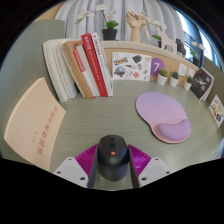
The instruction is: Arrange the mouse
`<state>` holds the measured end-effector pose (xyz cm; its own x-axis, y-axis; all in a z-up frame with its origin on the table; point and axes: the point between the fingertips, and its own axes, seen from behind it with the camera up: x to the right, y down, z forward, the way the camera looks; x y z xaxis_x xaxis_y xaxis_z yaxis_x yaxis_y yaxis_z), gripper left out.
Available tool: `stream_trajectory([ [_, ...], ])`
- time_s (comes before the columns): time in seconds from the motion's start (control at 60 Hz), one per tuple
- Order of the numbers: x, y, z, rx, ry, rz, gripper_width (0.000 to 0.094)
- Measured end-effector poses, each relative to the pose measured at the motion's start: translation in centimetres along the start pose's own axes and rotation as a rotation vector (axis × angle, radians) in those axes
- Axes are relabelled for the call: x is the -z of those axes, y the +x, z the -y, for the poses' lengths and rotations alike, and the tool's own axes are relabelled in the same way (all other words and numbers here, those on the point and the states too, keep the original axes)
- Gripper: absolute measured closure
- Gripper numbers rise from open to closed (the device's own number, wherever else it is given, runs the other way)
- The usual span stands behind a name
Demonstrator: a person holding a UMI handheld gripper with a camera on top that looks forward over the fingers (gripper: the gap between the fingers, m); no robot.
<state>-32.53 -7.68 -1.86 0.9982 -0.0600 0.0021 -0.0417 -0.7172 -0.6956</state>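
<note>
A black computer mouse (112, 160) with an orange dot on its wheel sits between my two fingers. My gripper (112, 150) is shut on it, with the magenta pads (87, 156) pressing on both of its sides. The mouse is over the near part of the grey-green desk (100, 115). A lilac mouse pad (162, 116) with a wrist rest lies on the desk beyond the fingers and to the right, apart from the mouse.
A row of leaning books (82, 66) stands at the back left. A beige booklet (40, 122) lies flat on the left. A desk calendar (128, 66), small potted plants (172, 75) and a wooden hand model (135, 22) line the back.
</note>
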Motion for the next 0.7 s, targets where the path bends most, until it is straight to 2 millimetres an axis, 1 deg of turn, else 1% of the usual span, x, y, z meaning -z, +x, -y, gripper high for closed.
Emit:
stream_trajectory([
  [0.117,-0.1,-0.1,0.0,0.007,-0.004,-0.009,0.0486],
  [0.133,-0.1,-0.2,-0.1,0.006,-0.006,-0.007,0.0507],
  [0.15,-0.1,-0.2,-0.1,0.008,-0.009,-0.006,0.0495],
  [0.167,-0.1,-0.2,-0.1,0.01,-0.011,-0.005,0.0532],
  [0.233,-0.1,-0.1,-0.1,0.012,-0.028,-0.002,0.057],
  [0.283,-0.1,-0.1,-0.2,0.025,-0.045,-0.002,0.0589],
  [0.35,-0.1,-0.3,0.1,0.01,-0.065,0.007,0.0589],
  [0.4,0.4,-0.6,0.9,0.012,-0.064,0.026,0.0589],
  [0.45,1.5,-0.9,2.9,0.014,-0.032,0.049,0.0588],
  [0.517,3.6,-0.3,6.9,0.031,0.034,0.05,0.0588],
  [0.6,6.8,0.9,13.3,0.021,0.144,0.05,0.0587],
  [0.65,8.6,2.3,17.4,0.027,0.214,0.034,0.0588],
  [0.7,10.4,3.7,21.1,0.03,0.276,0.017,0.0586],
])
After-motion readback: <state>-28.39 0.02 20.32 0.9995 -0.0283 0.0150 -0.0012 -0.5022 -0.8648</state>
